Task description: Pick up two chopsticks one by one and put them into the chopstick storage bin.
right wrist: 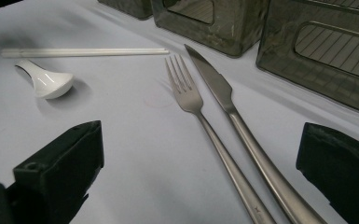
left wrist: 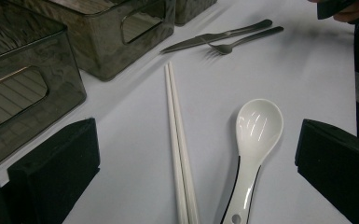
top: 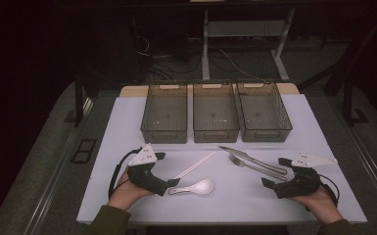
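Hovering low at the near edge of the table, both hands are lined up on the cutlery and nothing has been lifted yet, so this reads as the opening reach of a sorting job. The left gripper (top: 169, 169) has its jaws spread wide with nothing between the pads, and in the left gripper view the white chopsticks (left wrist: 179, 149) and the white spoon (left wrist: 254, 140) lie flat right between them, side by side but not touching. The right gripper (top: 273, 171) stands just as wide and empty, its jaws framing the handles of the fork (right wrist: 200, 121) and the knife (right wrist: 235, 116), which lie close together, tips pointing toward the bins. Three smoky see-through bins (top: 215, 134) sit in a row at the far side of the white table (top: 127, 142), and all three look empty from the high view. The next move, by my reading, calls for the left jaws to come down over one piece alone, chopsticks or spoon, without nudging its neighbour; the right has the tighter job, since fork and knife handles run almost together. As for looks: the spoon is glossy, a deep-bowled soup shape with a hole at the handle end; the chopsticks are a thin, pale, matched pair; fork and knife are plain brushed metal, slim and likely slippery
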A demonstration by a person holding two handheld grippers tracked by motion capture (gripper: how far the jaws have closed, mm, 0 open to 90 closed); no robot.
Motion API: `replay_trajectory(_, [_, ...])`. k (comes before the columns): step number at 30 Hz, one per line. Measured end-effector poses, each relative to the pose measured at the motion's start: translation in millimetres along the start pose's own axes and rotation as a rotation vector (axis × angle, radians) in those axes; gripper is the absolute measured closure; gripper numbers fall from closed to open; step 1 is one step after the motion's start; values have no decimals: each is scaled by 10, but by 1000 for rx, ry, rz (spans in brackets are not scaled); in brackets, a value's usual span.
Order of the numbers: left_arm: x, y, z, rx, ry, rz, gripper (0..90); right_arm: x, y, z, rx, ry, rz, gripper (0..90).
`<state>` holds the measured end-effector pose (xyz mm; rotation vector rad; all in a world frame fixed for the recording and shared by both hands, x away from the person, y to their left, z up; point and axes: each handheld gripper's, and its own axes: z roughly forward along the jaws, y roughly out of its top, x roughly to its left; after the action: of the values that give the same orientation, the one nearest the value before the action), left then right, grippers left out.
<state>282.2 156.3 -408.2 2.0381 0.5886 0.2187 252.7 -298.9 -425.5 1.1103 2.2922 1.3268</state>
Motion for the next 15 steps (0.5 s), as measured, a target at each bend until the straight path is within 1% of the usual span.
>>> replay_trajectory(7, [12,15,8,2,-1,-3,0,-12,-12,-19,8,23,6,8])
replay_trajectory(10, [18,32,17,4,0,-5,0,-12,-13,-26,9,31,17,8])
replay_trajectory(13, [17,50,34,1,-1,-6,0,-6,-15,-29,8,41,14,8])
replay_trajectory(15, [21,64,44,6,-4,3,0,-1,-16,-30,9,41,12,8])
